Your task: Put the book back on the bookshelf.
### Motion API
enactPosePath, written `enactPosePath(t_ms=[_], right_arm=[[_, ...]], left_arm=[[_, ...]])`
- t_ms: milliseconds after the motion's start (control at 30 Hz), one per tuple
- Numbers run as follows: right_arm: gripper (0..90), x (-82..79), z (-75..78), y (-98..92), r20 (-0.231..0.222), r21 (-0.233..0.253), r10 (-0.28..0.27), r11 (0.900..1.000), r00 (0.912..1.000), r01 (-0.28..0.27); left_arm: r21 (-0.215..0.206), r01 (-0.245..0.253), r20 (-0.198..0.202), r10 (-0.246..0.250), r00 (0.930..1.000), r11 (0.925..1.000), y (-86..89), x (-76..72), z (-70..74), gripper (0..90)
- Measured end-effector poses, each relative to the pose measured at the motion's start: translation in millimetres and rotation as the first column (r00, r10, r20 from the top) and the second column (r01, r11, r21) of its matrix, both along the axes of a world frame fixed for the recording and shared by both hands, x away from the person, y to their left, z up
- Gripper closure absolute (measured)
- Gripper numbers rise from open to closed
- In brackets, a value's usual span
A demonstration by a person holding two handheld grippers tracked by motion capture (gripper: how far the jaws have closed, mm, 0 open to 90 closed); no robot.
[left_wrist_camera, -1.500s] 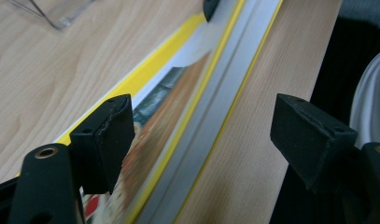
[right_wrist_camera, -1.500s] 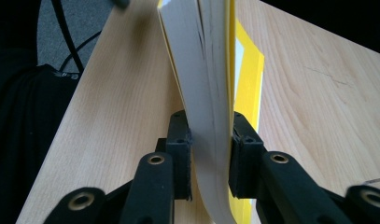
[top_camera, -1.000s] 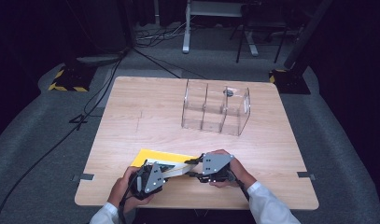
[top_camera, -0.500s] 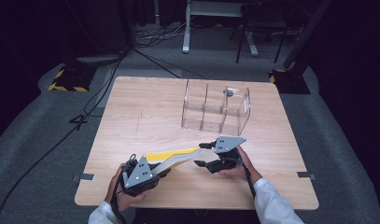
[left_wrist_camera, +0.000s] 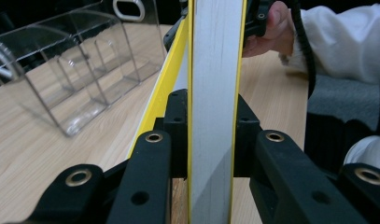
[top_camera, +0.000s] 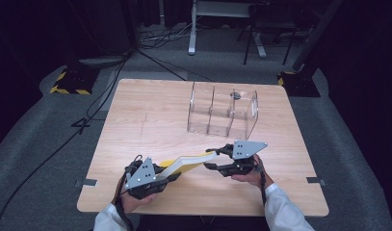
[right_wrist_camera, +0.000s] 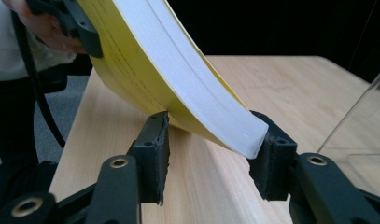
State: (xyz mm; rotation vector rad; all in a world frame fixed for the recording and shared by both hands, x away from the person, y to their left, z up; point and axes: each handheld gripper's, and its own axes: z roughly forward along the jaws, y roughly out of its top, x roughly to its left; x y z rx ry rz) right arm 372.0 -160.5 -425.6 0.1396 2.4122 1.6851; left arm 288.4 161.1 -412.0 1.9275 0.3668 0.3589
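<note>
A thick yellow-covered book [top_camera: 189, 163] with white page edges hangs bowed above the table's front, held at both ends. My left gripper [top_camera: 170, 177] is shut on its near-left end; in the left gripper view both jaws press the book [left_wrist_camera: 213, 70] edge-on at my left gripper [left_wrist_camera: 211, 140]. My right gripper [top_camera: 214, 158] holds the raised far-right end. In the right gripper view the book's corner [right_wrist_camera: 178, 70] sits wedged between the two jaws of my right gripper [right_wrist_camera: 211, 135], touching both. A clear plastic organizer [top_camera: 222, 113] with three compartments stands behind, apart from the book.
The wooden table [top_camera: 150, 115] has bare room left of the organizer. The organizer's wall [right_wrist_camera: 365, 121] is close on the right in the right gripper view. Black cables and stand legs lie on the grey floor [top_camera: 49, 144] beyond.
The book lay flat on the table a second ago; now it is off the surface. My right gripper rose and moved right with its end, and my left gripper drew back left.
</note>
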Motion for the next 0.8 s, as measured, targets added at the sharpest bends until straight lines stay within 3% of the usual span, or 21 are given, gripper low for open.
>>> enactPosePath(t_ms=[200,367,533,667,800], right_arm=[[55.6,-5.7,25.0,-23.6,0.027,0.052,-0.005,0.999,0.9996,0.004],[57.8,-9.3,43.9,-42.5,0.059,0.065,-0.018,0.998,0.9981,0.014],[57.9,-8.6,45.7,-45.5,0.061,0.052,-0.031,0.998,0.9976,0.028],[57.5,-2.6,42.9,-42.0,0.043,0.077,-0.005,0.997,0.9991,0.002],[49.3,9.3,32.6,-27.4,-0.008,0.014,-0.007,1.0,0.9999,0.008]], left_arm=[[-0.067,0.053,0.003,-0.053,0.9986,0.9964,-12.5,12.7,1.9,75.0],[-0.052,0.075,-0.006,-0.075,0.9971,0.9958,-29.4,21.4,-1.6,75.0],[-0.068,0.09,-0.016,-0.092,0.9957,0.9936,-30.4,27.2,-5.2,75.0],[-0.078,0.097,-0.021,-0.099,0.9948,0.9922,-24.3,29.3,-7.7,75.0],[-0.077,0.093,-0.03,-0.096,0.9949,0.9927,-14.7,30.0,-10.3,75.0]])
